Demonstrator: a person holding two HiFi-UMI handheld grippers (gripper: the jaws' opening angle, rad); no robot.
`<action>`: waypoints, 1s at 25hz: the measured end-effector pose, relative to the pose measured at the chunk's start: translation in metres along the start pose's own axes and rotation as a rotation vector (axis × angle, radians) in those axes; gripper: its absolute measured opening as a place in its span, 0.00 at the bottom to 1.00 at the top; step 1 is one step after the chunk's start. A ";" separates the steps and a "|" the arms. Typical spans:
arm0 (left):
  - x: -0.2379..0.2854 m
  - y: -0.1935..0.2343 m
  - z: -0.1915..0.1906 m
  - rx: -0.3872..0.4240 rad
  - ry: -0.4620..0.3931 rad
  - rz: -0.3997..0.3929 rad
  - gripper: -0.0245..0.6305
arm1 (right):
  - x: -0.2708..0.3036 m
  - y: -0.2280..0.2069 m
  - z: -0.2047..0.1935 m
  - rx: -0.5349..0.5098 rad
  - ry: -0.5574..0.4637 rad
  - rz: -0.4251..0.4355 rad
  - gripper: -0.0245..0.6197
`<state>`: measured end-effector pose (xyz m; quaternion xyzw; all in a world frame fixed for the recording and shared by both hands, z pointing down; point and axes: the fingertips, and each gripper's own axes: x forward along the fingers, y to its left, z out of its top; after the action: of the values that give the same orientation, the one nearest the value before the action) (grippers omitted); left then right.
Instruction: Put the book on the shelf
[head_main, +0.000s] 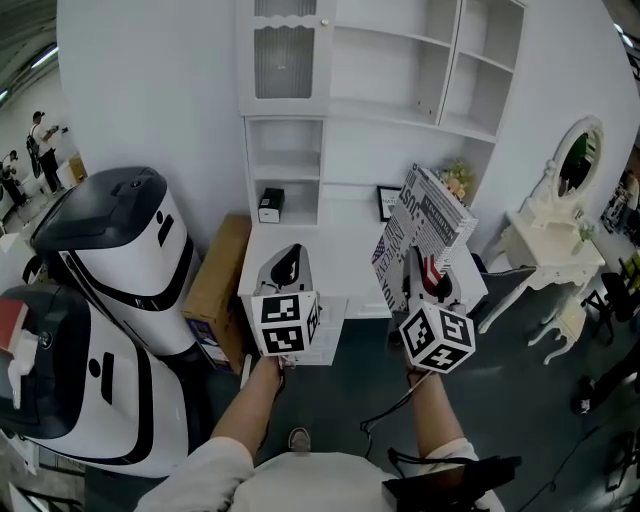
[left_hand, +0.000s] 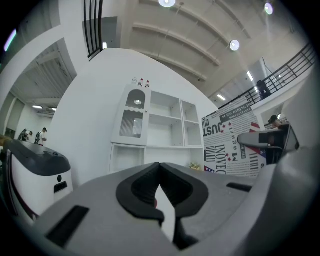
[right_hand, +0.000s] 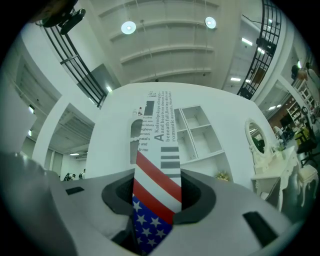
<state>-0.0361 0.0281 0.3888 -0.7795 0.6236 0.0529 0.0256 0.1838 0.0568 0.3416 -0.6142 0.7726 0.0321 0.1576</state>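
black-and-white newsprint book with stars and stripes; white shelf.

The book, printed in newsprint lettering with a stars-and-stripes band, stands upright and slightly tilted, its lower edge clamped in the right gripper. It is in front of the white open shelf, apart from it.

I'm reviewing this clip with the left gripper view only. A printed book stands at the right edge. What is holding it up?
Observer: The right tongs are shut on the book, with its flag-striped edge between them.
Reviewer: Is the low cubby empty?
Observer: No. The head view shows a small dark box in it.
Reviewer: What stands past the book?
Observer: A white dressing table with an oval mirror.
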 end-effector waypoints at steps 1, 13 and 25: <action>0.009 0.003 0.001 0.000 -0.001 -0.004 0.05 | 0.008 -0.001 -0.001 -0.003 0.000 -0.005 0.30; 0.094 0.054 0.004 0.016 -0.010 -0.034 0.05 | 0.104 0.003 -0.017 0.000 -0.011 -0.039 0.30; 0.142 0.076 0.002 0.017 -0.016 -0.070 0.05 | 0.144 -0.003 -0.035 0.021 -0.022 -0.091 0.30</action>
<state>-0.0800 -0.1261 0.3722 -0.8000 0.5963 0.0529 0.0388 0.1514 -0.0872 0.3349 -0.6466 0.7424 0.0236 0.1737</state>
